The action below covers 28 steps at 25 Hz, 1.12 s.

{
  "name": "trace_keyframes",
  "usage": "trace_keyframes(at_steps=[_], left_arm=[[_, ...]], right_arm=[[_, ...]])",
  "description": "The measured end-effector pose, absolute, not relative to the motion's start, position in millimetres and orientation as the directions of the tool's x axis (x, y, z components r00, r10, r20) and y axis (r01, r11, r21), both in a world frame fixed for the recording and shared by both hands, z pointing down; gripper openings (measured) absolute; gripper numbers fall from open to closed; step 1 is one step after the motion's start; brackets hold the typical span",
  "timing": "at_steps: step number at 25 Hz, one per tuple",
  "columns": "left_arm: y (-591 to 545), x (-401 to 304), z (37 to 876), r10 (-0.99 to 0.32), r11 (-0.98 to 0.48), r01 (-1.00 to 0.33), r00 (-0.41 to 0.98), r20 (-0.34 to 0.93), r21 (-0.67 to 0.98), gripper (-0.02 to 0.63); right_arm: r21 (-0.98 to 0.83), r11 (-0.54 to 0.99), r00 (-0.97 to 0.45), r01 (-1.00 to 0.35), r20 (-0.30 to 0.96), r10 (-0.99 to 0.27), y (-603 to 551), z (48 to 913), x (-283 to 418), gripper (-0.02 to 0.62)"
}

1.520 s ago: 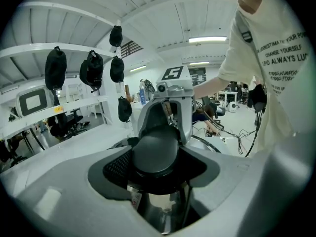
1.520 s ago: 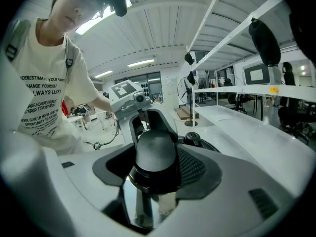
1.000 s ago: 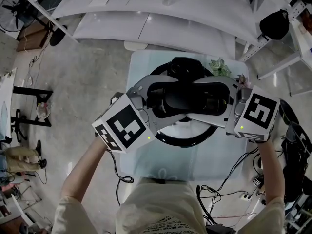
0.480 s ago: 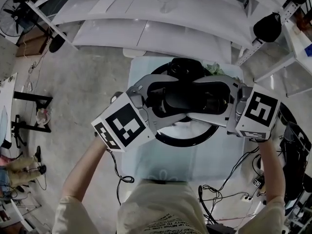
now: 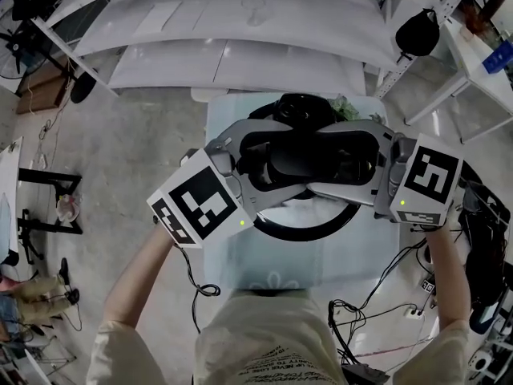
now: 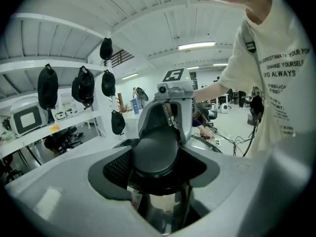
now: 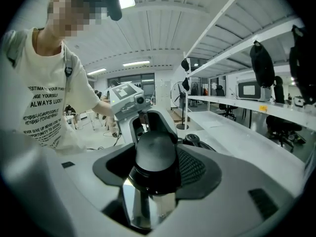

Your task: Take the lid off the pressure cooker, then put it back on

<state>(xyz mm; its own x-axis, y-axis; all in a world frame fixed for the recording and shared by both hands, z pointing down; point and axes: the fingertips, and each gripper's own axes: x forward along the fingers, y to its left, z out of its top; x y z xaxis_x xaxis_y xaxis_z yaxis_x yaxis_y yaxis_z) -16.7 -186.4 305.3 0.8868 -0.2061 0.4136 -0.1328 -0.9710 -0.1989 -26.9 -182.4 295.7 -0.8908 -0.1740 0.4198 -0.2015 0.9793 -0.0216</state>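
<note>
The pressure cooker stands on a small pale table [image 5: 240, 267]; its dark round rim [image 5: 309, 231] shows below my grippers. The lid's black handle [image 5: 298, 163] lies between the two grippers, which meet over it from either side. My left gripper [image 5: 274, 164] is shut on one end of the handle [image 6: 155, 152], with shiny steel [image 6: 160, 206] beneath. My right gripper [image 5: 327, 164] is shut on the other end [image 7: 155, 154], bright metal [image 7: 148, 201] under it. Each gripper view shows the other gripper facing it across the handle. The pot body is mostly hidden.
A black knob-like part [image 5: 300, 109] sits at the cooker's far side, next to a small green plant [image 5: 346, 106]. White shelves [image 5: 240, 46] run beyond the table. Cables [image 5: 353, 311] trail on the floor at right. Black bags [image 6: 84, 85] hang by the shelves.
Both grippers and the handle between them have risen a little toward the head camera, still clamped the same way. The view has shifted slightly.
</note>
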Motion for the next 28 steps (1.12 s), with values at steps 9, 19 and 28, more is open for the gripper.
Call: trace_keyframes(at_steps=[9,19,28], left_arm=[[-150,-11,302,-0.164,-0.972,-0.076,0.896,0.413,-0.220,0.299],[-120,4,305,-0.146,-0.976,-0.062,0.898,0.415,-0.211,0.298],[-91,35,307,-0.168,-0.976,-0.087,0.887,0.431,-0.201,0.299]], right_arm=[[0.005,0.965,-0.877,-0.262,0.415,-0.241,-147,293,-21,0.268],[-0.015,0.958,-0.874,-0.287,0.413,-0.256,-117,295,-7,0.268],[-0.037,0.962,-0.885,-0.271,0.403,-0.234,-88,297,25,0.268]])
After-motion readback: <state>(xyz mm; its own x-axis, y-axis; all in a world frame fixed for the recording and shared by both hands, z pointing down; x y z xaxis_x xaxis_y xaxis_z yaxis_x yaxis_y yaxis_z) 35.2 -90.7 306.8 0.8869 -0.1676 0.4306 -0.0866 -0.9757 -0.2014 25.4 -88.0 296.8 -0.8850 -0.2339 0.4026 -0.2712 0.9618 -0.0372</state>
